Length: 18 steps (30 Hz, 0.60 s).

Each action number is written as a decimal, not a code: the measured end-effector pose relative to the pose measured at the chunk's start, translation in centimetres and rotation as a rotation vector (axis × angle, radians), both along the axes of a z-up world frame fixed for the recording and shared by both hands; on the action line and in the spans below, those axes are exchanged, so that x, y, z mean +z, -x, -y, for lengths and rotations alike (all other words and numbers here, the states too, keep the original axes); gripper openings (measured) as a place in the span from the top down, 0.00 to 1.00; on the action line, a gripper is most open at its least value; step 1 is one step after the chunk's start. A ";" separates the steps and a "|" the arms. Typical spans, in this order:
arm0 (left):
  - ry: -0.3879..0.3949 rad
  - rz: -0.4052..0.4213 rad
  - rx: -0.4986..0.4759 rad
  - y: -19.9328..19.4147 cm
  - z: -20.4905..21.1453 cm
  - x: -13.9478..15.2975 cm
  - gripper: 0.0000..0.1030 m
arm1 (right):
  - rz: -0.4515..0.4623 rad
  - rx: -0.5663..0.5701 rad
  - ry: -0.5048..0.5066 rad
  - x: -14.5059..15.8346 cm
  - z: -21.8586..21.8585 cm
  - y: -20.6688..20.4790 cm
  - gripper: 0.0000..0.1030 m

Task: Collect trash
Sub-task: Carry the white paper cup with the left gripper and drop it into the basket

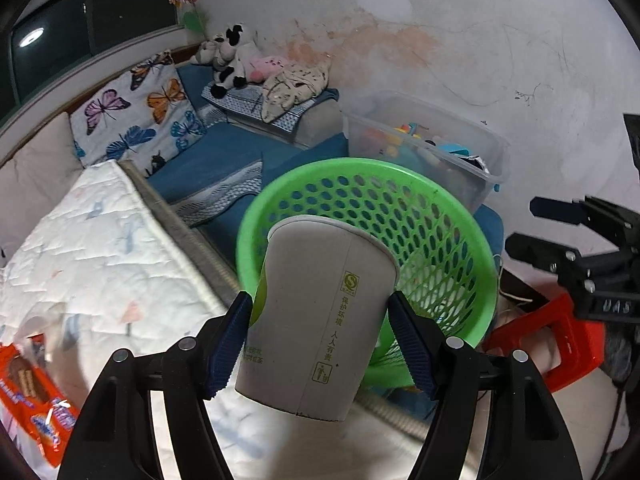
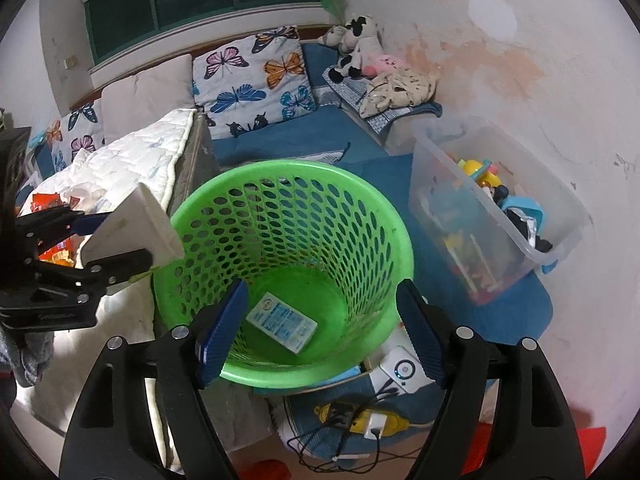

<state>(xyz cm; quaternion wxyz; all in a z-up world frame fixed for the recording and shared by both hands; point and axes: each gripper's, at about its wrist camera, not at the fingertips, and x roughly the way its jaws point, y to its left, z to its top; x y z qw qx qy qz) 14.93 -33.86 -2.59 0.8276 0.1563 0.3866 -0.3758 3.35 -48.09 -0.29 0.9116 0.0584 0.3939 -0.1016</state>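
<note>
My left gripper (image 1: 320,304) is shut on a white paper cup (image 1: 304,344) with green print, its blue pads pressing both sides. The cup tilts toward a green mesh basket (image 1: 360,166) just beyond it. In the right wrist view the same cup (image 2: 136,220) and left gripper (image 2: 124,240) hang at the basket's left rim. My right gripper (image 2: 322,288) stands open above the basket (image 2: 288,170), with nothing between its pads. A small blue-and-white carton (image 2: 282,322) lies on the basket's bottom. The right gripper (image 1: 524,224) also shows at the right edge of the left wrist view.
A white quilted mattress (image 1: 100,240) lies left of the basket, with orange snack wrappers (image 1: 36,392) on it. A clear bin of toys (image 2: 500,208) stands to the right by the wall. A yellow power strip with cables (image 2: 368,424) and a red stool (image 1: 560,336) are on the floor.
</note>
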 end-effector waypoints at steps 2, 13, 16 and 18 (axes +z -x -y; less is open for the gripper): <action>0.002 -0.013 -0.001 -0.2 0.6 -0.3 0.34 | 0.000 -0.007 -0.003 -0.1 0.3 0.3 0.26; 0.036 -0.007 0.016 0.5 0.2 -0.1 0.19 | 0.001 -0.003 -0.035 -0.4 0.2 0.7 0.26; 0.029 0.021 0.047 1.1 -1.4 0.6 0.19 | 0.007 0.013 -0.045 -0.3 -0.5 0.6 0.25; 0.026 0.043 0.071 1.4 -2.8 1.0 0.19 | 0.012 0.028 -0.050 -0.1 -1.1 0.5 0.24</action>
